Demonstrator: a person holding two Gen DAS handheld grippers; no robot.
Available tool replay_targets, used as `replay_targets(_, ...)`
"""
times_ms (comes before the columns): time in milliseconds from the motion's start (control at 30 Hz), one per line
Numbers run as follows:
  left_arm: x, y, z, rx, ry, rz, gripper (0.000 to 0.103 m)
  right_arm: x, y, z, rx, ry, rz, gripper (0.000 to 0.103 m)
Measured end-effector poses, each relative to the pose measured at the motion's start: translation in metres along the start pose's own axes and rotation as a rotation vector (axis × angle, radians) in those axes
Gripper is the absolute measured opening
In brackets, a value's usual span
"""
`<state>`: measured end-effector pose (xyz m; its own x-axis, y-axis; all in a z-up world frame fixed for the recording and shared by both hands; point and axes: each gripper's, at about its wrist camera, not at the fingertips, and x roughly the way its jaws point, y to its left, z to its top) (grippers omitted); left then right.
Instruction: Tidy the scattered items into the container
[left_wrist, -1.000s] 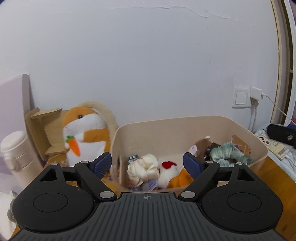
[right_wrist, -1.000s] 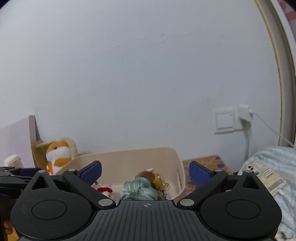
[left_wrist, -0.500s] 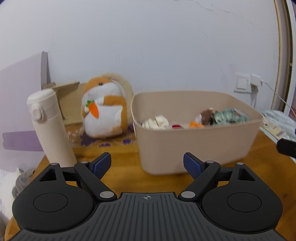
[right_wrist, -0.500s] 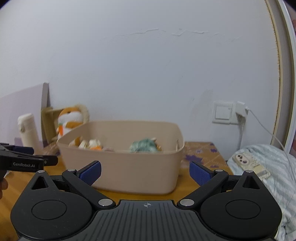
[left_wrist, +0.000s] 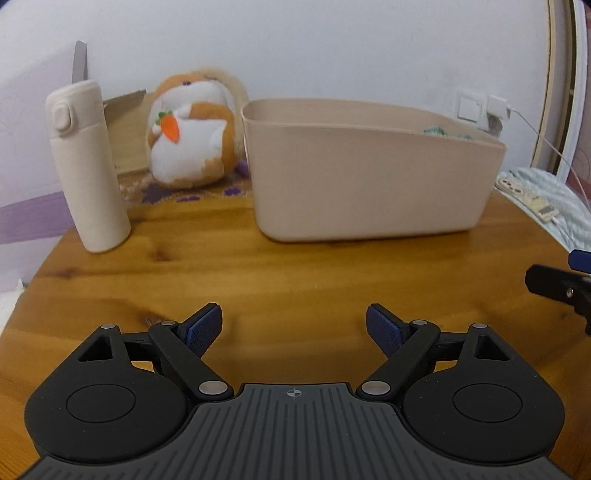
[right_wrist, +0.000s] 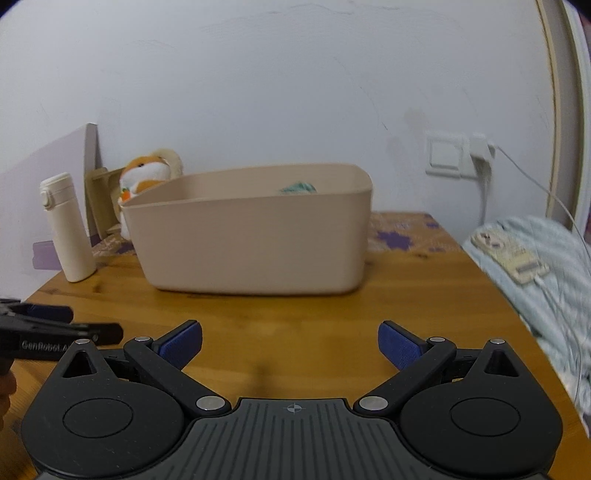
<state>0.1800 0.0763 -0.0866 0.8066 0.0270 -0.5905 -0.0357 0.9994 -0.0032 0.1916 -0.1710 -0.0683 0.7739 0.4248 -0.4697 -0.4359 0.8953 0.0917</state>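
Observation:
A beige plastic container (left_wrist: 369, 181) stands on the wooden table (left_wrist: 258, 280); it also shows in the right wrist view (right_wrist: 255, 240). Only a teal cloth item (right_wrist: 298, 187) peeks above its rim (left_wrist: 441, 132); the rest of its contents are hidden. My left gripper (left_wrist: 294, 328) is open and empty, low over the table in front of the container. My right gripper (right_wrist: 290, 343) is open and empty, also in front of the container. Each gripper shows at the edge of the other's view, the right one (left_wrist: 557, 286) and the left one (right_wrist: 55, 332).
A cream flask (left_wrist: 86, 166) stands left of the container, with a hamster plush holding a carrot (left_wrist: 192, 133) behind it. A wooden stand (right_wrist: 99, 199) sits against the wall. A bed with a remote (right_wrist: 509, 254) lies right of the table. A wall socket with a charger (right_wrist: 476, 155) is behind.
Both grippers have pulled back and dropped from above the container to low over the table in front of it. Both stay open and empty.

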Motion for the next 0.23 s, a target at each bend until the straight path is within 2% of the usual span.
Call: replay_targets(233,-0.0041,-0.0024,-0.0061,0.005,-0.01,-0.002,0.087,-0.0004,-0.0076,-0.0066,0.055,0.019,-0.013,0.103)
